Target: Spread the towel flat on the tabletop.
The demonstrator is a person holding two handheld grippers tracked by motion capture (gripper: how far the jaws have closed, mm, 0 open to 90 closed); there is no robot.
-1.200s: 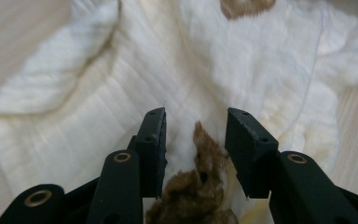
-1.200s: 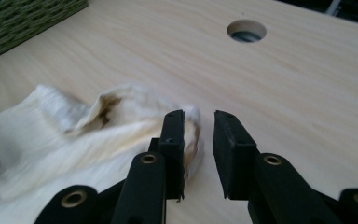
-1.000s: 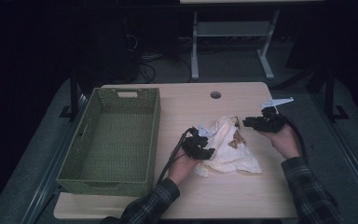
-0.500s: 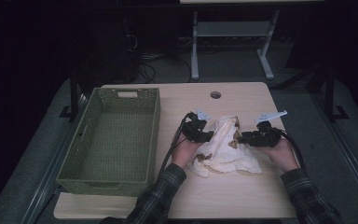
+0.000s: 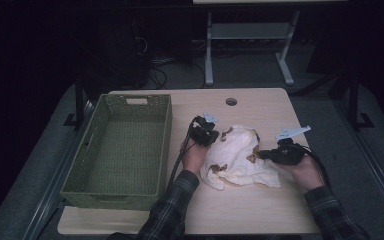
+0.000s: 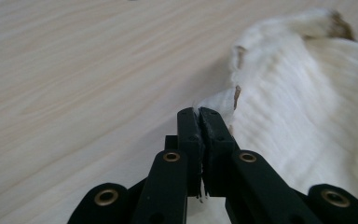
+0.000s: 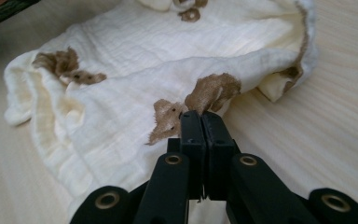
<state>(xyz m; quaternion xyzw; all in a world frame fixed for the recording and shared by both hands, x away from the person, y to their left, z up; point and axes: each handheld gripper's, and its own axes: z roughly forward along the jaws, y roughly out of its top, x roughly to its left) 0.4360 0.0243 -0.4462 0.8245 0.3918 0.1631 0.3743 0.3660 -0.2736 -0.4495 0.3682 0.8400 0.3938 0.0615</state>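
A crumpled cream cloth (image 5: 240,159) printed with brown bears lies on the middle of the light wooden table (image 5: 260,105). My left gripper (image 5: 216,138) is at the cloth's far left corner. In the left gripper view its jaws have just closed, and the left gripper (image 6: 199,112) pinches the cloth's frayed edge (image 6: 223,100). My right gripper (image 5: 258,156) is at the cloth's right side. Its jaws have also just closed, and the right gripper (image 7: 200,116) is shut on a fold of the cloth (image 7: 168,60) beside a brown bear print (image 7: 212,91).
A green woven basket (image 5: 122,150), empty, stands on the table's left half, close to my left forearm. A round cable hole (image 5: 231,101) sits near the table's far edge. Bare tabletop lies in front of the cloth and to its right.
My left gripper moved away from me along the cloth's left edge to its far corner. The right gripper came down and nearer to me onto the cloth's right side. Both took hold of the cloth.
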